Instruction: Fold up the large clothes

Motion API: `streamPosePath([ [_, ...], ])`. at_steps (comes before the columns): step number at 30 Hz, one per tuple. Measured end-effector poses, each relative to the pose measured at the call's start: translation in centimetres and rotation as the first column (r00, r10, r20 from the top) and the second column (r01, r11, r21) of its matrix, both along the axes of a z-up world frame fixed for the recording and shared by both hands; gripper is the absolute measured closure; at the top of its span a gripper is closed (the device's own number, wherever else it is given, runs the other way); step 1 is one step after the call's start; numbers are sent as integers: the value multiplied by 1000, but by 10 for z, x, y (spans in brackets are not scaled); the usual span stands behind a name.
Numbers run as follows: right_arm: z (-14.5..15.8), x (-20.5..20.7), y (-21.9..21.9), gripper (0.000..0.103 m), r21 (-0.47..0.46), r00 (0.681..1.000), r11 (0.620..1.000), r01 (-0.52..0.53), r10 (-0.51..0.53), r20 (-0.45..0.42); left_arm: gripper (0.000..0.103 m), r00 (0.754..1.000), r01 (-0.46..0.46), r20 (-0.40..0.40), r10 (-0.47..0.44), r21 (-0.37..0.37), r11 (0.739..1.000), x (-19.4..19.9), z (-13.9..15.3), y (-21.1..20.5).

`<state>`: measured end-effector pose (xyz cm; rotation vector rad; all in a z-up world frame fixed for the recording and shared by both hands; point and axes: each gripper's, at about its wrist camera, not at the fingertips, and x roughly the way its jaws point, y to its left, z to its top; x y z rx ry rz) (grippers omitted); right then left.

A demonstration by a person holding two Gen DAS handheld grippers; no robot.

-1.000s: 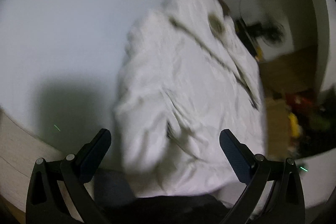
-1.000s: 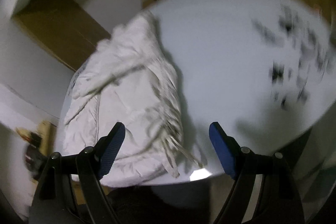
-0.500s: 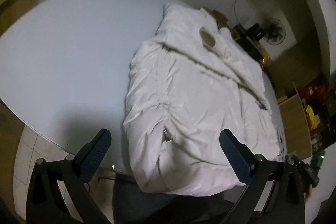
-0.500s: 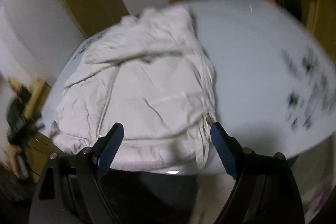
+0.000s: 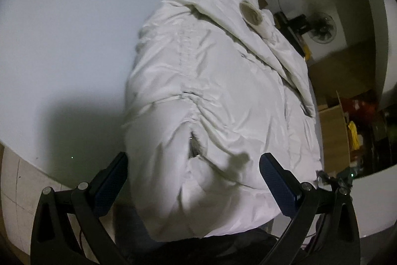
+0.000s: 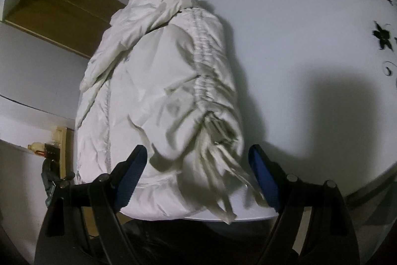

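- The white bench [image 5: 62, 41] carries a big puffy white coat [image 5: 223, 91], near the front edge.
- Both hand-held grippers have dropped closer to its near hem, so a grab looks next.
- Left hand-held gripper [image 5: 193, 180]: wide open, holding nothing.
- Right hand-held gripper [image 6: 198, 168]: wide open, empty, over the drawstrings [image 6: 223, 170].

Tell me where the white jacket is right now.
The white jacket lies on the white table, its near hem at the table's front edge. In both wrist views it fills the centre, ahead of each open gripper.
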<state>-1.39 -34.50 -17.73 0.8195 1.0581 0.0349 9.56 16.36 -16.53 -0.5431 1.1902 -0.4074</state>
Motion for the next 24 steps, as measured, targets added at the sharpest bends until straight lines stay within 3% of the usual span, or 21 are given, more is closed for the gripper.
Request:
streamPosePath([
  [6,-1,13,8,21,0,1000,1000,-5,5,12,2,1000,-10,-7,10,-77,997,8,-3,-5],
  [7,0,14,10,25,-34,1000,999,-4,4,2,6,1000,-15,-6,14,-84,996,8,-3,-6],
  [8,0,13,11,41,-61,1000,998,-4,3,-11,12,1000,-30,-8,29,-98,995,9,-4,-4],
  [9,-3,14,12,63,-78,1000,997,-4,2,-28,30,999,-40,-15,38,-107,993,6,-5,0],
  [10,-7,16,13,68,-45,1000,999,-11,9,-28,52,999,-50,-27,47,-98,994,7,-7,2],
  [11,-10,17,13,79,-28,999,999,-18,17,-29,63,998,-59,-34,56,-87,994,7,-9,2],
  [12,-12,18,13,83,-19,1000,1000,-17,16,-23,76,997,-73,-43,70,-78,994,7,-13,4],
  [13,-14,18,13,85,-12,1000,1000,-14,14,-20,81,996,-78,-49,74,-91,993,7,-15,6],
  [18,-7,12,11,91,24,1000,1000,-10,10,-4,92,996,-69,-56,63,-112,991,0,-13,7],
  [24,33,-15,12,94,59,997,997,-39,35,70,94,1000,-18,-5,18,-156,988,-29,27,12],
])
